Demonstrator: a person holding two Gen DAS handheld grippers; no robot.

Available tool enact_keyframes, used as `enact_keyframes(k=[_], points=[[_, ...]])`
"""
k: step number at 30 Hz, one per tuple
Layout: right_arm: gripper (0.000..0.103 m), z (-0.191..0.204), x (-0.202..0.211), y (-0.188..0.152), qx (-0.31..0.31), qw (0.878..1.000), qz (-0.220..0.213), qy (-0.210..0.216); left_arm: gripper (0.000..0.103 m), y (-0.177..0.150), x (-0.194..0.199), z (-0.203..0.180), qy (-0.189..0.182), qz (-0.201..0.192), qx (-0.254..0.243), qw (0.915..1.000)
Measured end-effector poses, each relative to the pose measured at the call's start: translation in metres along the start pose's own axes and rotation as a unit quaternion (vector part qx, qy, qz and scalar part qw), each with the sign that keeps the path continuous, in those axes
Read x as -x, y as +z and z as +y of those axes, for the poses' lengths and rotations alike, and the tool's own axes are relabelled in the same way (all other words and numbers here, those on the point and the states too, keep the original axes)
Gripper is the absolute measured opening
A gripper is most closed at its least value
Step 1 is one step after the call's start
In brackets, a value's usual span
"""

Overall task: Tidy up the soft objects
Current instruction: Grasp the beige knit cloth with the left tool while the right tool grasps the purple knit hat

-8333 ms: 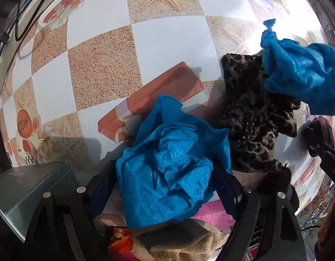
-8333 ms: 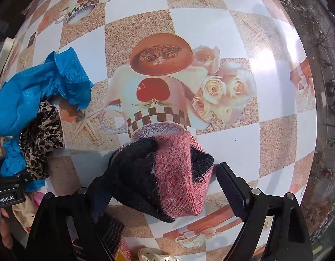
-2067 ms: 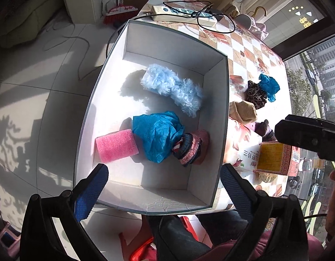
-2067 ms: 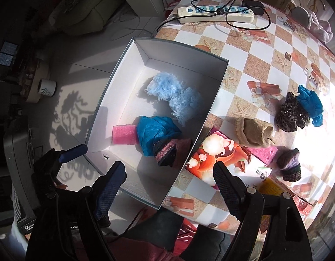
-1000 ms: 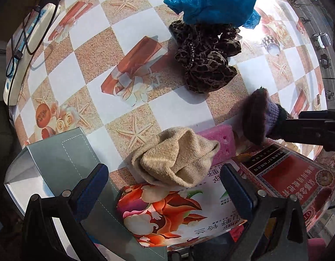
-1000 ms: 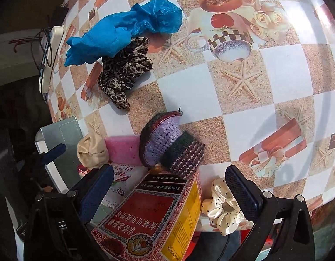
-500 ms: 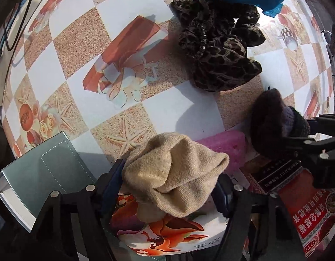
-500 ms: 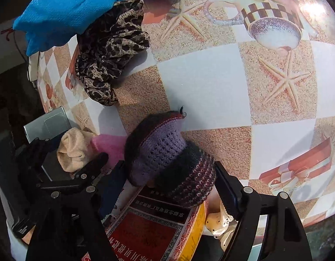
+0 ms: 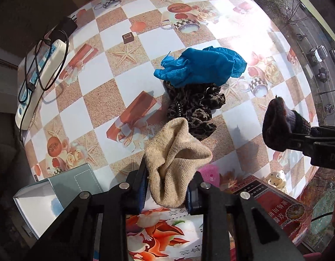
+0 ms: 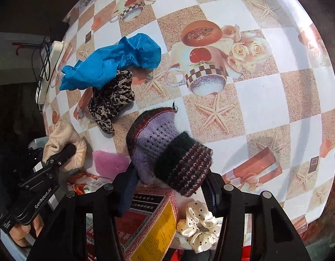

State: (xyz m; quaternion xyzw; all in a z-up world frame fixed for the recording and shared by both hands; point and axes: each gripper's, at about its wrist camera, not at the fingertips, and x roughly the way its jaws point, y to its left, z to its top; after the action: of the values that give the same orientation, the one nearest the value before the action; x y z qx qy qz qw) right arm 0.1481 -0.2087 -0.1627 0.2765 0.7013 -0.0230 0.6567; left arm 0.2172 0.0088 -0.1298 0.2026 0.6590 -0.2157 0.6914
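Note:
My left gripper (image 9: pixel 167 184) is shut on a beige knitted piece (image 9: pixel 176 150) and holds it above the table; it also shows in the right wrist view (image 10: pixel 63 143). My right gripper (image 10: pixel 167 182) is shut on a purple and dark striped knitted piece (image 10: pixel 165 145), seen at the right of the left wrist view (image 9: pixel 278 124). A blue cloth (image 9: pixel 200 67) (image 10: pixel 110 61) lies partly on a leopard-print scrunchie (image 9: pixel 193 106) (image 10: pixel 113 100) in the middle of the table. A pink sponge (image 10: pixel 110 163) (image 9: pixel 208 174) lies near the front edge.
The grey box's corner (image 9: pixel 58 187) shows at the lower left. A red carton (image 10: pixel 145 221) (image 9: pixel 276 206) and a flowered packet (image 9: pixel 163 232) lie at the front edge, with a white dotted scrunchie (image 10: pixel 200 226) beside them. A power strip (image 9: pixel 39 78) lies at the far left.
Both grippers have closed on their knitted pieces and lifted them off the table. The view has pulled back, showing more of the table.

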Motion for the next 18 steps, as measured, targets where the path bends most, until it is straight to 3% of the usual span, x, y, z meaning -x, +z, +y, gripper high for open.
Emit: enact_keyframes(k=[5, 18], points=[[0.055, -0.019, 0.031, -0.016, -0.013, 0.999, -0.041, -0.012, 0.03, 0.014, 0.021, -0.048, 0.008, -0.035, -0.028, 0.999], [0.055, -0.05, 0.069, -0.068, -0.065, 0.991, -0.101, -0.054, 0.03, 0.008, 0.069, -0.147, -0.042, -0.1, -0.138, 0.9844]])
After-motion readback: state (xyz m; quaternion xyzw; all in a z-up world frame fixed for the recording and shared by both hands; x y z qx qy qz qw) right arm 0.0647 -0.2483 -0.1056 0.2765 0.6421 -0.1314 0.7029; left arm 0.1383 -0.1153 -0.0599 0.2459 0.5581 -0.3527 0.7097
